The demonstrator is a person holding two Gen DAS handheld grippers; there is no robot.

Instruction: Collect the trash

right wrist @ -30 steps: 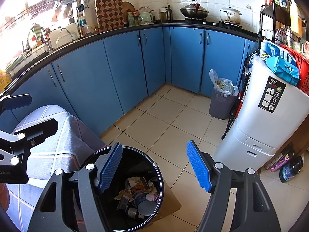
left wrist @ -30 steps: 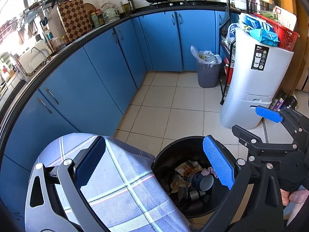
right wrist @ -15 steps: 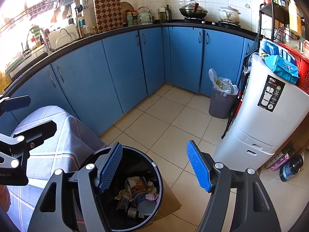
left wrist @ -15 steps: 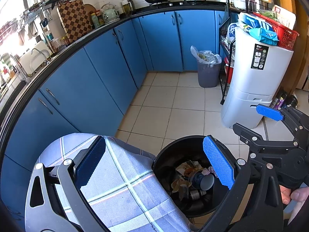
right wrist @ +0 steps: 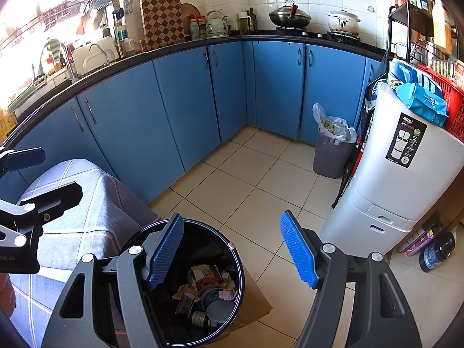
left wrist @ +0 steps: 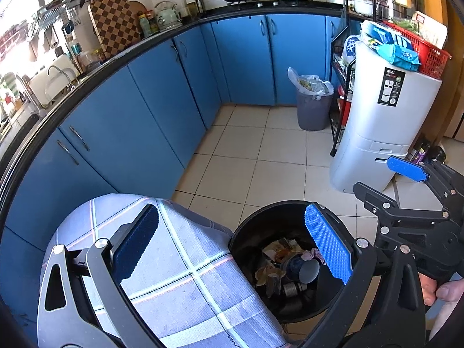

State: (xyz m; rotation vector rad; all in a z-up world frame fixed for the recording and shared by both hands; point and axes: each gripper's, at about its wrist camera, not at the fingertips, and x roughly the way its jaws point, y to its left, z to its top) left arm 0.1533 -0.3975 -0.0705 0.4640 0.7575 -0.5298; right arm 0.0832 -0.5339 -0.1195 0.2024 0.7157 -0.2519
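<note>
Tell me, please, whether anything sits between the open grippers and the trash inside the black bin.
Nothing visible does. The black bin has no lid, and the trash lies exposed at its bottom. The right gripper and left gripper are both open and empty above it; the checked cloth lies beside the bin, not over the opening.

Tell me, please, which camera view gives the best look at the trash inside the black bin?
The right wrist view: the trash lies open to it between the finger and the black bin rim. In the left wrist view the same trash shows too, but the blue finger pad covers its right edge.
</note>
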